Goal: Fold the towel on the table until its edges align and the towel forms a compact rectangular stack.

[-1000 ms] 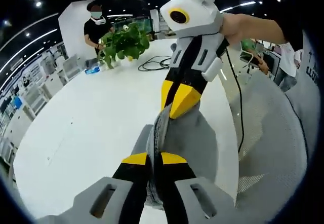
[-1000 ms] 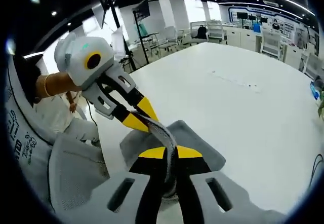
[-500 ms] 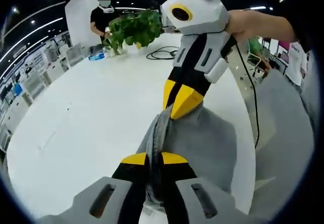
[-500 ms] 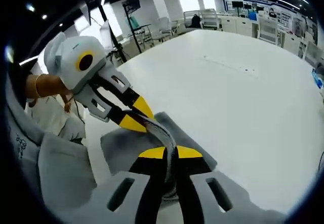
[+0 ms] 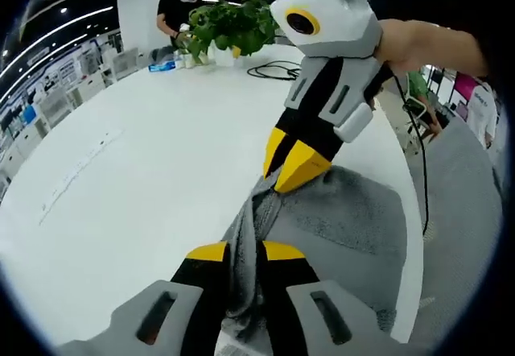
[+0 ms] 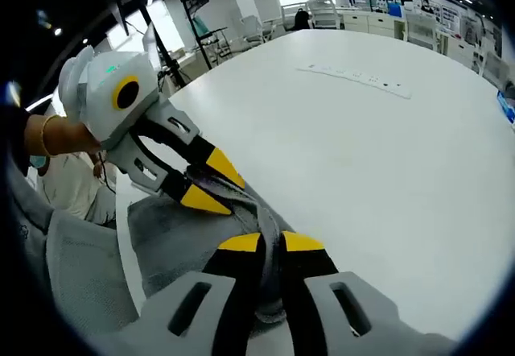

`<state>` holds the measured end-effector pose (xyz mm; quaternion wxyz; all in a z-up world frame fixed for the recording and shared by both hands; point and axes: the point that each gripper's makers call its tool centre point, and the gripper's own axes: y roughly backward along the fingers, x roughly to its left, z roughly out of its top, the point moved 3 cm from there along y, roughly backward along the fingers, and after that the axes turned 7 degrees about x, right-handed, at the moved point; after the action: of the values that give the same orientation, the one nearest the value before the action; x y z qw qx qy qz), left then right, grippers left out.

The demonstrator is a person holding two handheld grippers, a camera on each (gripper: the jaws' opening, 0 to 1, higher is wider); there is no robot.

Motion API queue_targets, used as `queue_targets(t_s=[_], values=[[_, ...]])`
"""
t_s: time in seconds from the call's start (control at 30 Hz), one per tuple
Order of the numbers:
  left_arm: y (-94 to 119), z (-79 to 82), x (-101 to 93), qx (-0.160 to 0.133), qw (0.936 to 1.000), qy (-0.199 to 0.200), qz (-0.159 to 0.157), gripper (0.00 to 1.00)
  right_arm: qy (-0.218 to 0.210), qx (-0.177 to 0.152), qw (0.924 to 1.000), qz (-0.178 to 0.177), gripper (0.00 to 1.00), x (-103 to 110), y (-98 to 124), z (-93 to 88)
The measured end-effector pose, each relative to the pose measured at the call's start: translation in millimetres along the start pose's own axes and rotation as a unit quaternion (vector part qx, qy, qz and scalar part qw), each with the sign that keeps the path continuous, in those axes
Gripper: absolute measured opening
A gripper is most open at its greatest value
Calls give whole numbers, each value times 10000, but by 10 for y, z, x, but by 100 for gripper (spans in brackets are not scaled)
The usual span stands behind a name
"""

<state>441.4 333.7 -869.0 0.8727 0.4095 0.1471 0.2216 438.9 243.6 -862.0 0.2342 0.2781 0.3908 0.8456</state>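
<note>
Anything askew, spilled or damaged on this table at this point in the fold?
Nothing stands out. The grey terry towel is bunched along one edge because both grippers, left and right, are pinching it, as expected mid-fold. The white table shows no spill or damage.

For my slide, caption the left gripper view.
Both grippers, left and right, pinch a grey towel on the white table.

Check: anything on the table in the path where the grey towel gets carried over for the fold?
Nothing visible. Both grippers, left and right, are shut on the grey terry towel, and the white table ahead is bare. The potted green plant and black cable sit at the far edge.
</note>
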Motion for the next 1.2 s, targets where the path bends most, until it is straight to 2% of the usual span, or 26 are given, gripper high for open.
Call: queue_targets(t_s=[0.13,0.27,0.43,0.53,0.6,0.8,0.97,1.07,1.2], values=[[56,-10,63,-239,9989,394,-56,24,-124,-124,9998,-7,11,-18,32,14],[134,32,79,-623,9952,735,-184,23,-288,-376,9989,13,14,-6,106,71],[257,95,220,-853,9918,936,144,23,-295,-587,9978,-53,18,-1,190,144],[351,104,383,-972,9857,1191,686,23,-276,-722,9969,-154,18,-23,251,190],[393,109,407,-1038,9838,1182,858,23,-182,-857,9956,-325,18,-67,302,231],[446,80,292,-1094,9831,1197,848,23,-202,-957,9945,-371,19,-67,415,204],[500,29,214,-1061,9839,1157,852,24,-202,-873,9951,-413,19,-37,465,45],[542,3,165,-1023,9853,1037,892,24,-83,-792,9948,-628,19,-35,511,-54],[605,-32,78,-1004,9866,932,890,25,-67,-737,9955,-597,20,17,514,-164]])
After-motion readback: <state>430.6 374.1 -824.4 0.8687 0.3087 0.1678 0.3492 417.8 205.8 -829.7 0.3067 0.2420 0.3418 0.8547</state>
